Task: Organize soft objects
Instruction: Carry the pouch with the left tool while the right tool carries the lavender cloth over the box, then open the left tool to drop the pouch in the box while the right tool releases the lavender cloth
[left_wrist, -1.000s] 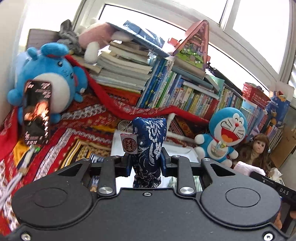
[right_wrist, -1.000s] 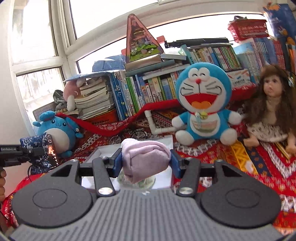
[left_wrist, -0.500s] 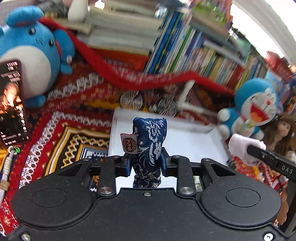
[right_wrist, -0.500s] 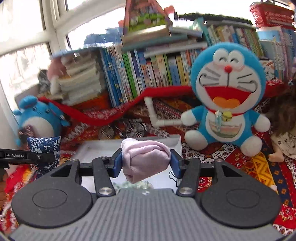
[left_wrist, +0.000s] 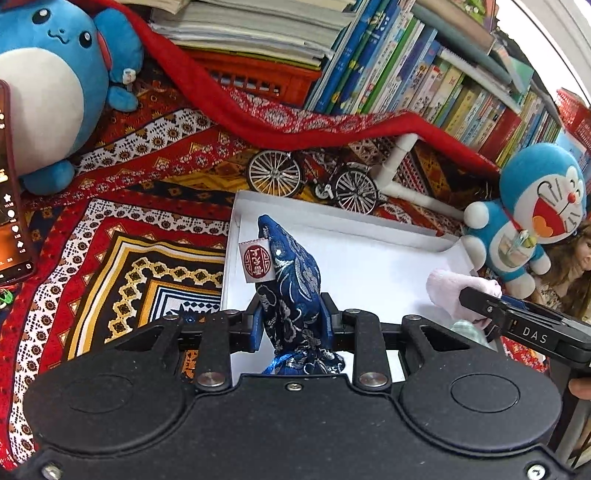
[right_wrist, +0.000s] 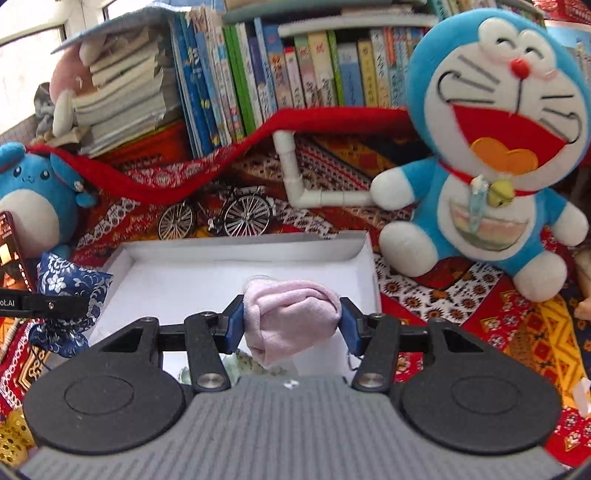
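My left gripper is shut on a dark blue brocade pouch with a red-and-white tag, held upright over the near left corner of a white shallow box. In the right wrist view the same pouch shows at the left, beside the box. My right gripper is shut on a folded pink cloth bundle, above the near edge of the box. From the left wrist view that pink bundle hangs over the box's right side.
A patterned red cloth covers the surface. A small model bicycle and a white pipe elbow lie behind the box. A Doraemon plush, a round blue plush, a doll, a phone and rows of books surround it.
Both grippers have come down and forward toward the white box while tilting down, each still holding its soft item. The box now fills more of both views.
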